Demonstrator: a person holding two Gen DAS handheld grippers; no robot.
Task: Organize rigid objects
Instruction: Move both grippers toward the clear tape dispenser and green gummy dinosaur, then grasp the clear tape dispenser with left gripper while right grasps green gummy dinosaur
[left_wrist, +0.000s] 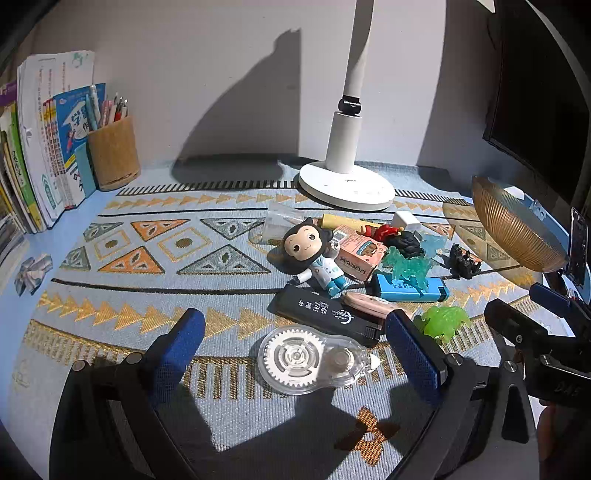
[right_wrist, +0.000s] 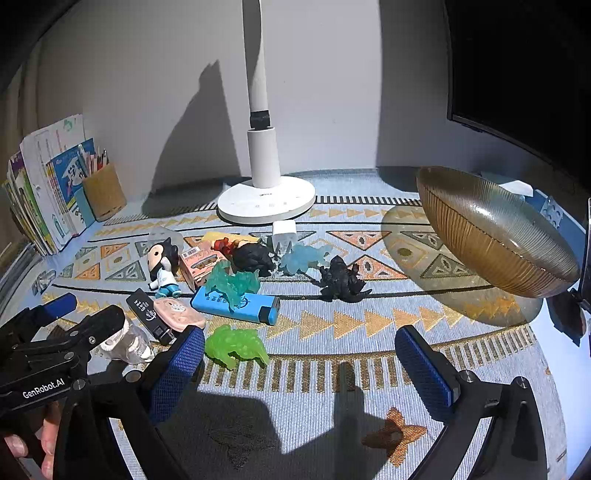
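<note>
A: In the left wrist view, what sits at the far left?

B: Books (left_wrist: 29, 155) and a pen cup (left_wrist: 113, 155) in the upper left. Lower centre, the left gripper (left_wrist: 295, 350) has its fingers spread wide, holding nothing, with the tape dispenser (left_wrist: 314, 360) lying flat between them.

A: And further right?

B: The pile: a doll (left_wrist: 314, 254), a black lighter (left_wrist: 325, 310), a blue lighter (left_wrist: 410, 288), a green toy (left_wrist: 445, 321). The bowl (left_wrist: 517, 229) is tilted at the right edge.

A: The right gripper?

B: The right gripper (right_wrist: 299, 362) is also wide open and empty, low in its own view, with the green toy just beside its left finger.

A: How should the dispenser be picked up?

B: Probably by lowering squarely, centring it, and closing across its narrow sides so the smooth shell does not slip.
</note>
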